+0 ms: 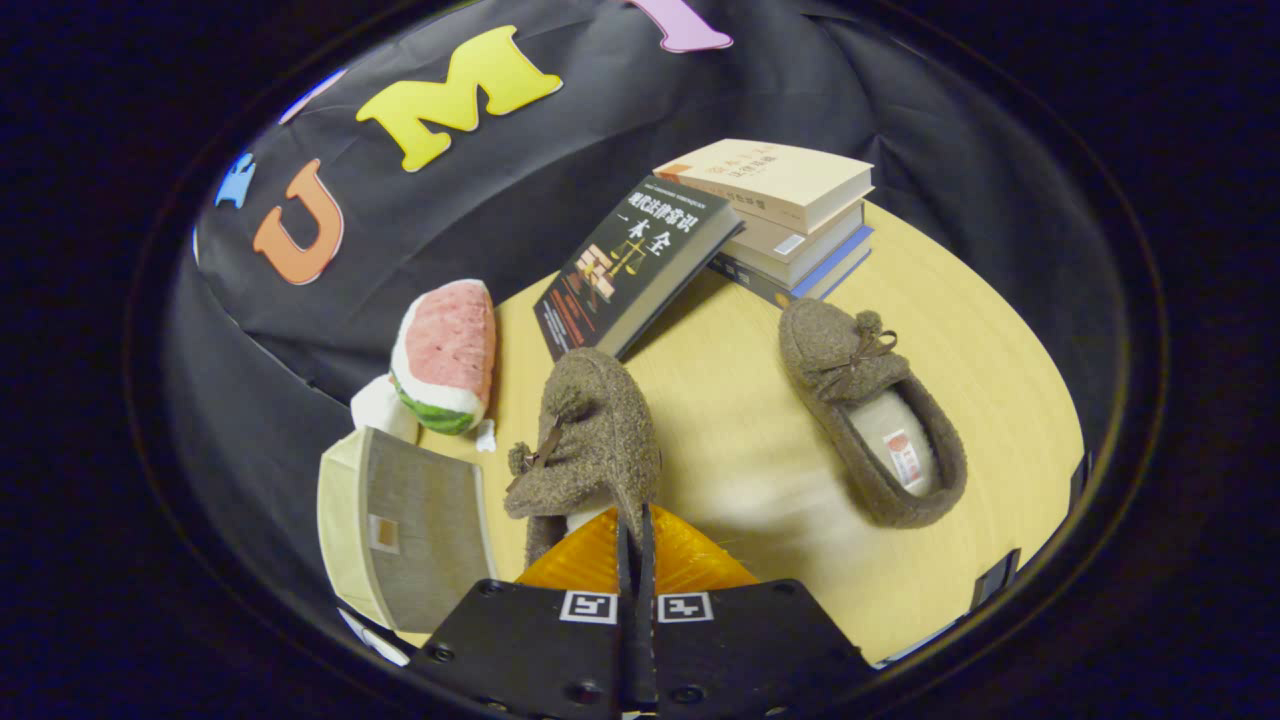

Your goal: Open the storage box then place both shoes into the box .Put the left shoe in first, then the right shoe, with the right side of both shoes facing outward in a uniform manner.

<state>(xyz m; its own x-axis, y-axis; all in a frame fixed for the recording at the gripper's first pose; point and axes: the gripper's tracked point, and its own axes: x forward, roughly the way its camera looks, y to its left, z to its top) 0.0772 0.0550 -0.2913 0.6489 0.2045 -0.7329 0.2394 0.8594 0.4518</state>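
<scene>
My gripper (634, 525) is shut on the collar of a brown fuzzy slipper (590, 440), pinching its rim between both fingers. That slipper stands tilted, toe away from me, its small bow to the left. The second brown slipper (865, 410) lies flat on the wooden table (740, 420), ahead and to the right of the fingers, with its toe toward the books and its cream lining showing. The storage box (405, 525), cream-sided with a grey panel facing me, sits just left of the fingers; whether its lid is open I cannot tell.
A watermelon plush (445, 355) rests beyond the box on a white object. A dark book (630, 265) leans against a stack of three books (790, 215) at the back of the table. Bare tabletop lies between the two slippers.
</scene>
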